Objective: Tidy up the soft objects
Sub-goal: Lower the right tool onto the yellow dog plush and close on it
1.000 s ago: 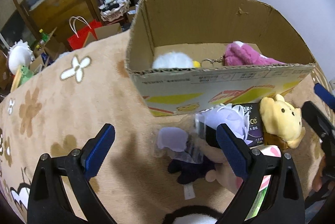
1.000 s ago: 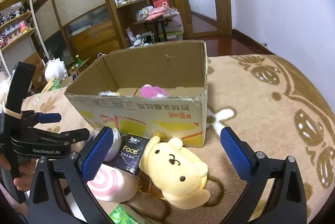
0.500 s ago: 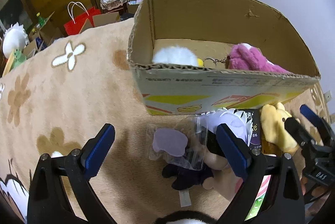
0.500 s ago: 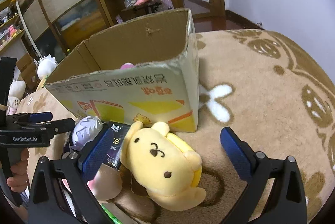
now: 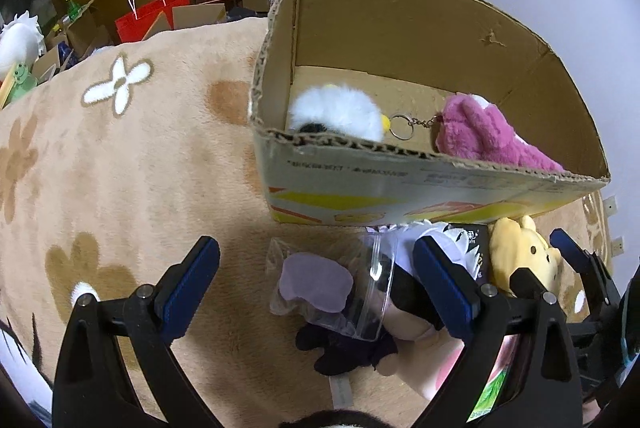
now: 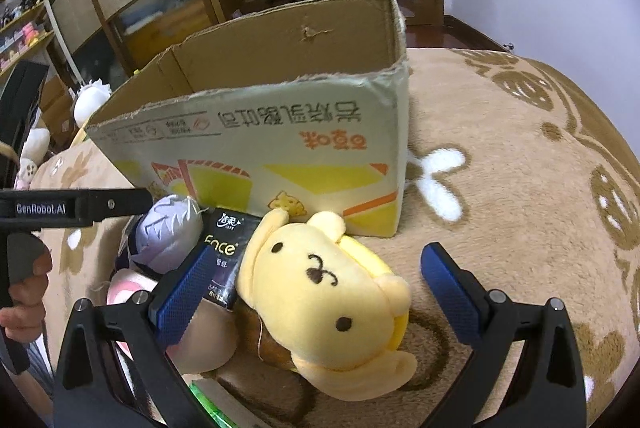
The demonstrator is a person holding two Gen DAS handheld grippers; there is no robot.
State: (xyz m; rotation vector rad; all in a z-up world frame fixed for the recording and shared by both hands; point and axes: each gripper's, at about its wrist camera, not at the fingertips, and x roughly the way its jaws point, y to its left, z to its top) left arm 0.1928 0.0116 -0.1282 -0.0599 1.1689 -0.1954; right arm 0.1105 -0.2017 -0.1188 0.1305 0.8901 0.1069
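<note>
Left wrist view: left gripper (image 5: pixel 316 282) w/ jaws spread wide, nothing between the pads, hovering over a tan flowered blanket (image 5: pixel 120 156). Between its fingers, slightly toward the right finger, lies a clear plastic bag (image 5: pixel 332 288) w/ a lilac patch inside, resting over a dark purple plush (image 5: pixel 348 344). Right finger overlaps a white-lilac plush (image 5: pixel 436 232) and a black tissue pack (image 5: pixel 472 248). Ahead of the jaws sits the cardboard box (image 5: pixel 400 184), open top; inside it a white fluffy plush (image 5: pixel 336 114) at the near-left corner and a pink plush (image 5: pixel 484 136) to the right, a key ring & chain between the two. Yellow dog plush (image 5: pixel 520 256) is right of the right finger, outside the box, touching its front wall area.

Right wrist view: right gripper (image 6: pixel 322 278) also wide open, holding nothing. Yellow dog plush (image 6: pixel 332 296) lies between its fingers, closer to the left finger, face up on the blanket (image 6: pixel 520 148). Black tissue pack (image 6: pixel 228 252) just behind the left finger, white-lilac plush (image 6: pixel 168 232) further left, a pink-swirl plush (image 6: pixel 128 292) partly hidden under the left finger. Box (image 6: pixel 280 148) straight ahead, just beyond the dog. Left gripper's finger (image 6: pixel 76 206) enters from the far left, person's hand (image 6: pixel 24 304) on its handle.
</note>
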